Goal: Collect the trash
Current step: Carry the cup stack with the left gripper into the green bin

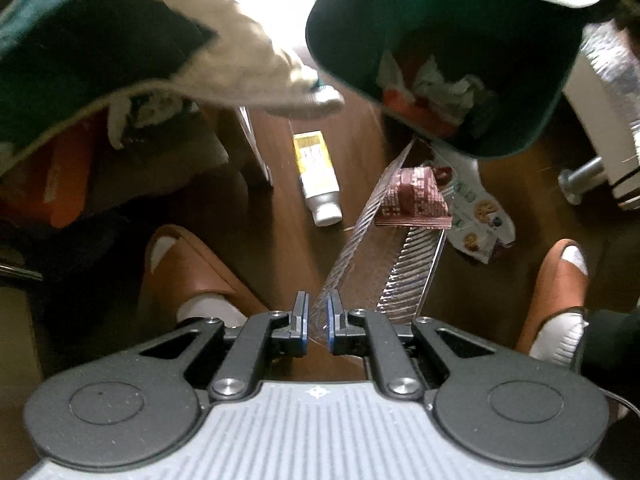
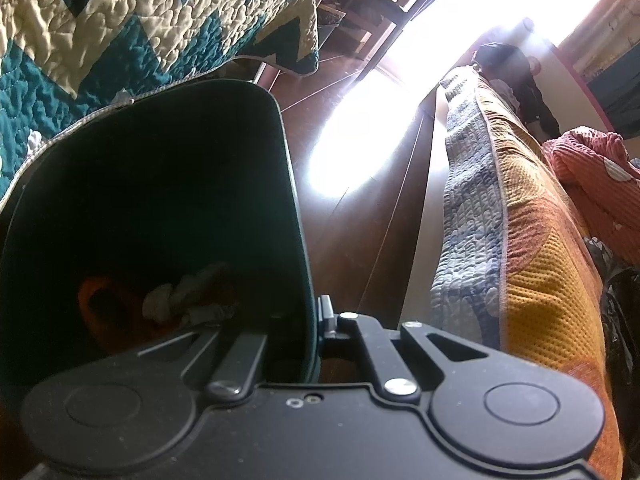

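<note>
My left gripper [image 1: 317, 322] is shut on the corner of a clear ribbed plastic tray [image 1: 384, 256], held above the wooden floor. A brown wrapper [image 1: 416, 200] lies in the tray. The dark green trash bin [image 1: 440, 40] hangs tilted beyond it, with white paper and orange trash inside. My right gripper [image 2: 314, 320] is shut on the bin's rim [image 2: 298, 208]; one finger is inside the bin, one outside. On the floor lie a white-and-yellow tube [image 1: 318, 178] and a printed snack packet [image 1: 478, 216].
A quilted teal-and-cream bedspread [image 1: 120, 52] [image 2: 140, 28] hangs at the left. The person's two brown slippers [image 1: 192, 272] stand on the floor on either side of the tray. A second bed with an orange-and-blue quilt [image 2: 520, 220] runs along the right.
</note>
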Tool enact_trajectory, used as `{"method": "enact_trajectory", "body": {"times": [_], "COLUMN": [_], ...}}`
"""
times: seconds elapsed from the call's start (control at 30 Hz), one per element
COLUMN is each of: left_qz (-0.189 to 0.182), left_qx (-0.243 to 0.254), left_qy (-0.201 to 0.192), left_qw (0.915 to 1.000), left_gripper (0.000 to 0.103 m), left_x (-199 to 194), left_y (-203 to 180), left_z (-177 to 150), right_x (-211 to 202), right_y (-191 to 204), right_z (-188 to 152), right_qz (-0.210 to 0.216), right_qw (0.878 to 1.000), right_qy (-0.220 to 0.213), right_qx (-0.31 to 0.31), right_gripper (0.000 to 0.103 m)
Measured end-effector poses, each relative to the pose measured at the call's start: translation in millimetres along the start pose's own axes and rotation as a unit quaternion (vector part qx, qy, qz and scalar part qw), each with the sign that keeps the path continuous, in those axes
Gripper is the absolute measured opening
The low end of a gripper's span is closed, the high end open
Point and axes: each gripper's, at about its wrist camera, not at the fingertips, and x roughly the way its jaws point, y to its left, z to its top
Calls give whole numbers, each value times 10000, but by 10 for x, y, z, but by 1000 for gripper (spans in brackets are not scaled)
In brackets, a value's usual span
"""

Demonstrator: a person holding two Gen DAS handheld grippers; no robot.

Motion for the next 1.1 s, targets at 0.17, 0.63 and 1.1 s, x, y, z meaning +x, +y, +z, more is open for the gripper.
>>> {"method": "enact_trajectory", "body": {"times": [0.17,0.63,1.1], "left_qz": [-11,-93,-144], "left_qx": [51,380,160], "left_qy": [-321,-712,-462], "left_qw": [9995,9967,9987], "left_gripper": [8,8,9], "left_x": [-440,-190,545], "left_y": [57,-461,-867], "left_z": [75,1028,1612], "right_x": [0,-13,-11], "right_y": [0,19,6], "right_z": [2,8,-11], "right_qz": [-1,12,30], "right_qw": [10000,10000,10000], "right_qy": [1,-16,-2], "right_qx": [-20,-56,-27], "right_gripper": [3,3,3]}}
